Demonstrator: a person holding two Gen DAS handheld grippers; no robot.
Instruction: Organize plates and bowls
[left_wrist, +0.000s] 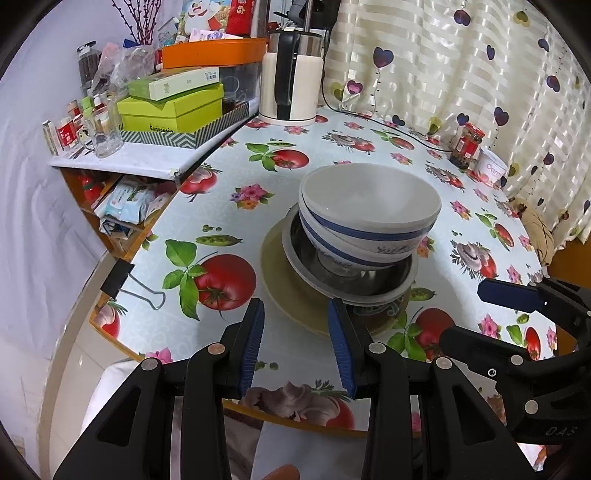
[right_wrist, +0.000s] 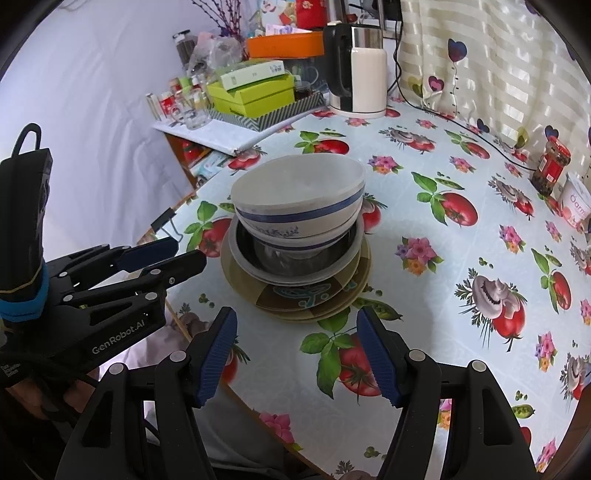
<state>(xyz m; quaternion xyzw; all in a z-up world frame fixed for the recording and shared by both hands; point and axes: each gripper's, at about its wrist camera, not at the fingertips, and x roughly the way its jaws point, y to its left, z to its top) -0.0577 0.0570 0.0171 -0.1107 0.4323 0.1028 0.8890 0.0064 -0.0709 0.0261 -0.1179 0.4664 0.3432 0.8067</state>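
Item: stacked dishes, mid-table.
I see two blue-banded bowls (right_wrist: 299, 206) nested in a steel bowl (right_wrist: 295, 258) on plates (right_wrist: 314, 295); my left gripper (left_wrist: 297, 347) and right gripper (right_wrist: 297, 354) hang wide, empty, just before the stack.

Bright, even daylight through the curtain (left_wrist: 461, 74); sharp centre, fisheye-bent edges.

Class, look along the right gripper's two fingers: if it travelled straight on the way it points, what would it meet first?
Most likely the near rim of the bottom plate in the stack; the right gripper is open and empty, though depth is uncertain.
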